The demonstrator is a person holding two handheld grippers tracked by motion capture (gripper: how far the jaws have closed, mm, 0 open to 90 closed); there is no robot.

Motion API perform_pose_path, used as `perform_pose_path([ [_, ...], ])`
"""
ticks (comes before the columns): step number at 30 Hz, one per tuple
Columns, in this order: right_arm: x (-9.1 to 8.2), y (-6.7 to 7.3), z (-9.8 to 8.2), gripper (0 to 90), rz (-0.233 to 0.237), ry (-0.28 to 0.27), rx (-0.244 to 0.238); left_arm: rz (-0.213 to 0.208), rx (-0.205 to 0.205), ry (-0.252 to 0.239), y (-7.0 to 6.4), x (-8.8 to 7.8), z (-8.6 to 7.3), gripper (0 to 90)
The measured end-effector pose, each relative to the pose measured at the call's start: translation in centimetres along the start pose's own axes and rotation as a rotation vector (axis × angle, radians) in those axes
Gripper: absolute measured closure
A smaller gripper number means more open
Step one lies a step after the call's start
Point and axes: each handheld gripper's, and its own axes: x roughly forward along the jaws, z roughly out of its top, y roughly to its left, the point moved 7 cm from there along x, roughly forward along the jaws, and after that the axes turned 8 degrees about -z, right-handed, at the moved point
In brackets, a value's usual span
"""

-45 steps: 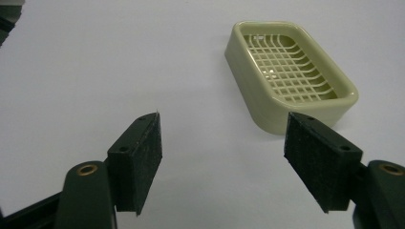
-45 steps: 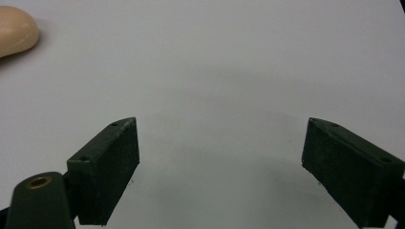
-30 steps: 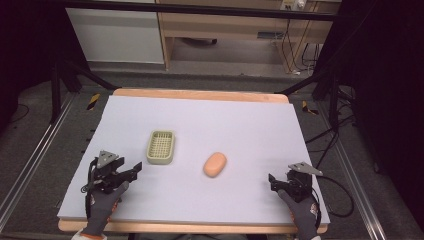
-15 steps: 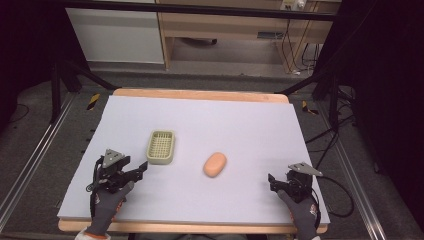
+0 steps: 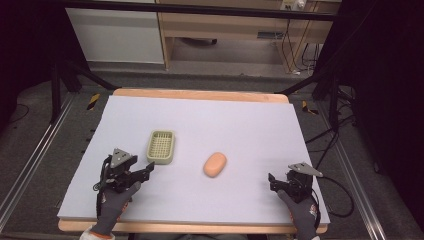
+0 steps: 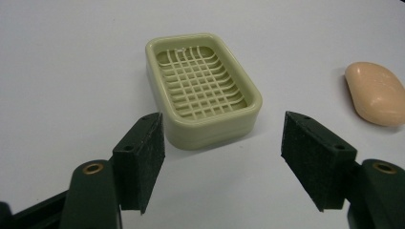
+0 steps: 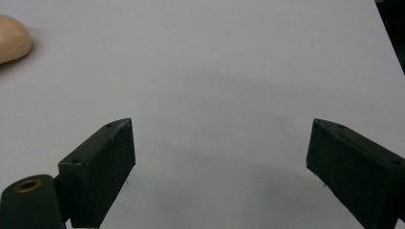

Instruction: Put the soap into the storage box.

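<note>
A pale green soap dish (image 5: 161,146) with a grid insert lies empty on the white table, left of centre. To its right lies a peach soap bar (image 5: 215,164), apart from the dish. My left gripper (image 5: 145,172) is open just short of the dish's near end. In the left gripper view the soap dish (image 6: 203,88) sits a little beyond the left gripper (image 6: 222,143), whose jaws hold nothing, with the soap bar (image 6: 377,93) at the right. My right gripper (image 5: 274,181) rests open at the front right. In the right gripper view the right gripper (image 7: 219,152) faces bare table, with the soap bar (image 7: 12,38) at the top left.
The white sheet covers a wooden table whose far edge (image 5: 200,94) shows as a tan strip. Dark floor, rails and cables surround the table. A cabinet (image 5: 117,35) stands beyond it.
My left gripper has moved forward and to the right, closer to the soap dish. The right gripper, the dish and the soap have stayed put.
</note>
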Motion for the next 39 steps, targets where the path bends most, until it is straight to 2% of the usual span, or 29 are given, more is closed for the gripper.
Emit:
perform_pose_path([
  [7, -0.1, 0.1, 0.1, 9.7, -0.003, -0.004, 0.003, -0.011, 0.030, -0.007, -0.8, 0.1, 1.1, 30.3],
  [18, -0.2, 0.0, 0.1, 9.6, -0.002, -0.006, 0.007, -0.028, 0.039, -0.034, -1.8, 0.4, 2.7, 29.2],
  [39, -0.1, 0.0, 0.3, 9.3, -0.005, -0.013, 0.004, -0.067, 0.080, -0.030, -4.7, 3.1, 4.4, 25.7],
])
